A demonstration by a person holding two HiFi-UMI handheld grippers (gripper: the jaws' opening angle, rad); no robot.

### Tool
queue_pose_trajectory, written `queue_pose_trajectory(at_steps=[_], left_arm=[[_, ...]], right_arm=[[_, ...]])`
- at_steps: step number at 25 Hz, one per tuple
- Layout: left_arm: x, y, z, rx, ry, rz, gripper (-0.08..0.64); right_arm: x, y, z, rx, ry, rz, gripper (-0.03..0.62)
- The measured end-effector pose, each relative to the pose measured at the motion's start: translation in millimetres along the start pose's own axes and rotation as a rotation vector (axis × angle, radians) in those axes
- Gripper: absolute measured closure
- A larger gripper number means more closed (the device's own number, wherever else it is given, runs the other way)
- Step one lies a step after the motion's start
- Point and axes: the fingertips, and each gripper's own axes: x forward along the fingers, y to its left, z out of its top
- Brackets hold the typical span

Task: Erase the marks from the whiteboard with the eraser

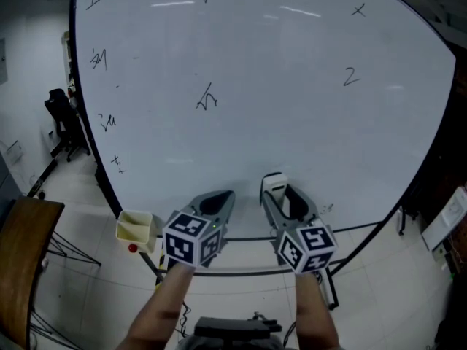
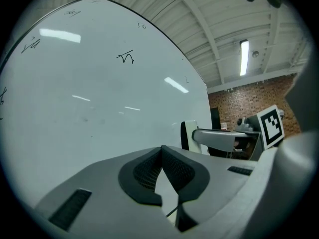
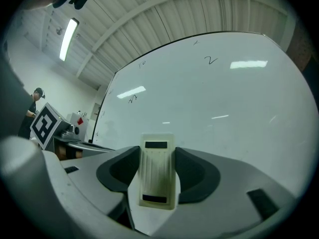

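The whiteboard (image 1: 277, 86) fills the head view and carries several black marks: one at its middle (image 1: 208, 97), a "2" (image 1: 352, 76) at the right, and others down the left edge (image 1: 107, 121). My right gripper (image 1: 281, 189) is shut on the cream eraser (image 1: 273, 183) near the board's lower edge. In the right gripper view the eraser (image 3: 158, 176) stands between the jaws of the right gripper (image 3: 158, 156). Whether it touches the board I cannot tell. My left gripper (image 1: 219, 199) is beside it, shut and empty, the pads (image 2: 172, 166) meeting at the tips.
A pale yellow tray (image 1: 136, 227) hangs at the board's lower left, with a red object (image 1: 132, 248) under it. A brown chair (image 1: 22, 261) stands at the left, a black office chair (image 1: 62, 115) behind it. A person (image 3: 34, 101) stands far left in the right gripper view.
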Motion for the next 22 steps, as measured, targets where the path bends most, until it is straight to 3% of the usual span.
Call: queue_pose_trajectory(at_steps=[22], left_arm=[[-6.1, -2.6, 8.6, 0.002, -0.02, -0.004, 0.557]], right_arm=[[-2.5, 2.5, 5.0, -0.014, -0.001, 0.003, 0.362]])
